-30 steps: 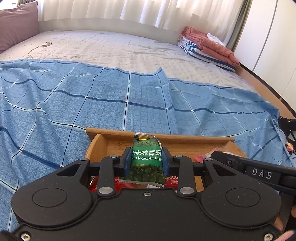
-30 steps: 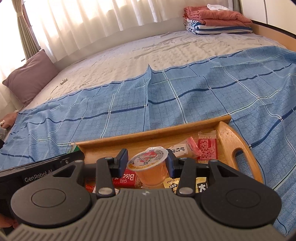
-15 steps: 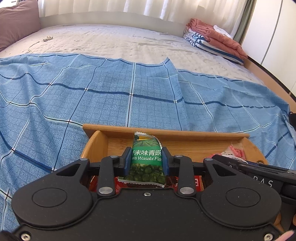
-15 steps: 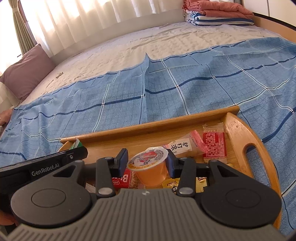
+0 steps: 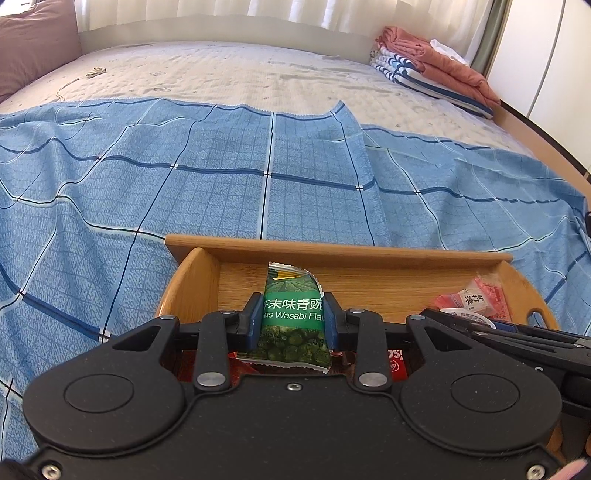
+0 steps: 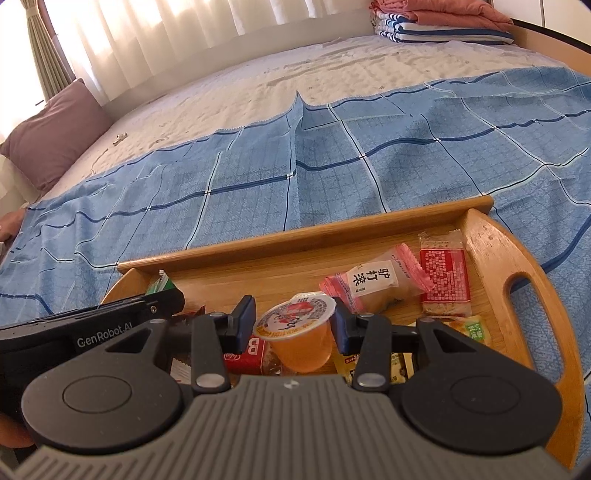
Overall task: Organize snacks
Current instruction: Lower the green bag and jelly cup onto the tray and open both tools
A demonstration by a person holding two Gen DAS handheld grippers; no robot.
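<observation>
**Kid:** Snacks first! What is the left gripper (image 5: 293, 317) holding?

**Friend:** It pinches a green pea packet (image 5: 293, 323) between its two blue pads. The packet stands up tall over the near left end of the wooden tray (image 5: 332, 250).

**Kid:** And the right gripper (image 6: 293, 325)?

**Friend:** Its pads squeeze an orange jelly cup (image 6: 300, 338) from both sides. The cup hangs over the middle of the tray (image 6: 484, 254).

**Kid:** What lies under the cup?

**Friend:** A red biscuit pack (image 6: 246, 355) at eight o'clock and yellow packs (image 6: 397, 363) at four o'clock.

**Kid:** And farther back?

**Friend:** At one o'clock a pink and white packet (image 6: 373, 281) lies on the tray floor. A red packet (image 6: 445, 275) lies just beside it, near the handle.

**Kid:** What is past the tray?

**Friend:** A blue checked cloth (image 6: 332, 158) covers the bed. Far away, at one o'clock, folded blankets (image 6: 439, 22) sit in a pile. A purple pillow (image 6: 51, 136) lies at ten o'clock.
</observation>
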